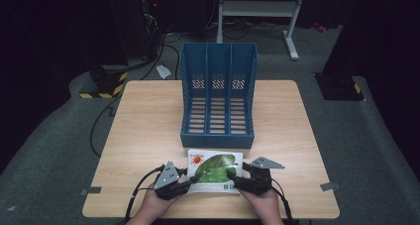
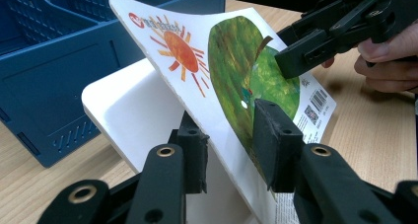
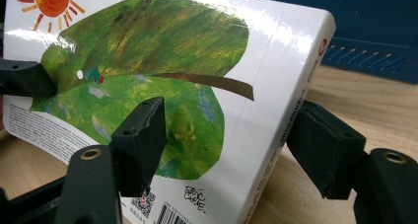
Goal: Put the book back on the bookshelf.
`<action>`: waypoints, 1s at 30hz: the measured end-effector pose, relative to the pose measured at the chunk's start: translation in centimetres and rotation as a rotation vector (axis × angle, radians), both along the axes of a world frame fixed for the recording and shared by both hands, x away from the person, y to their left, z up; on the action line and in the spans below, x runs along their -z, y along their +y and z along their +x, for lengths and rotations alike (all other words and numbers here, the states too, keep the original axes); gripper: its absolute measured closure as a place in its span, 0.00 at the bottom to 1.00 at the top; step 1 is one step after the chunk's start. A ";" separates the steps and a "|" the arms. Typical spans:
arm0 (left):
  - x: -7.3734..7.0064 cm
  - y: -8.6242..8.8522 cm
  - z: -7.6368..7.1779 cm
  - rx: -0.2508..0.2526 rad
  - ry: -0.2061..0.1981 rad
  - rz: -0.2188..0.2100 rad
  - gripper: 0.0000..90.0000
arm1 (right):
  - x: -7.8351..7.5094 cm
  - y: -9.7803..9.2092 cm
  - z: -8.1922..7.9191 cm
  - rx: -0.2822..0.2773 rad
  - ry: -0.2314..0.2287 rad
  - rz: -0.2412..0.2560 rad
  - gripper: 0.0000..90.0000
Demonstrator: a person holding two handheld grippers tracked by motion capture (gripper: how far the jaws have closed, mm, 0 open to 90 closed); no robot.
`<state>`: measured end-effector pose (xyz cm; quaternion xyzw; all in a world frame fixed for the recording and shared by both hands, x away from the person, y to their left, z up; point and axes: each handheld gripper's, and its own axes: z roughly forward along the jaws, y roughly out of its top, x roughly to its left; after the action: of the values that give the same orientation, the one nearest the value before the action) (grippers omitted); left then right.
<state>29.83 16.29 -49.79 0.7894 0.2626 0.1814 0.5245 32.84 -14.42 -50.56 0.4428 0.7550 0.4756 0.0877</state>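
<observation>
Glossy book at the desk's near edge; left gripper clamps its lifted cover, right gripper clamps its spine.

One book was counted, lying just in front of the blue file rack. One such rack was seen, divided into three compartments. Two grippers were counted in front of the rack: the left gripper and the right gripper, each with two black jaws and each held by one hand, so two hands were seen. One wooden table was counted beneath the rack. On the book's cover, one sun and one green leaf were printed.
</observation>
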 end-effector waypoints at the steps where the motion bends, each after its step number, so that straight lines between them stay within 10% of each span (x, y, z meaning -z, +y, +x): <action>1: 0.0 0.0 0.0 0.000 0.000 0.000 0.74 | 0.0 0.0 0.0 0.001 -0.001 0.000 0.35; 30: 0.8 -0.6 0.4 -0.036 0.022 0.080 0.76 | -1.9 -0.5 -1.2 0.038 -0.162 0.003 0.41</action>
<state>30.24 15.64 -50.56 0.8068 0.2750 0.1922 0.4862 31.61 -14.92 -48.64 0.4173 0.7362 0.5093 0.1566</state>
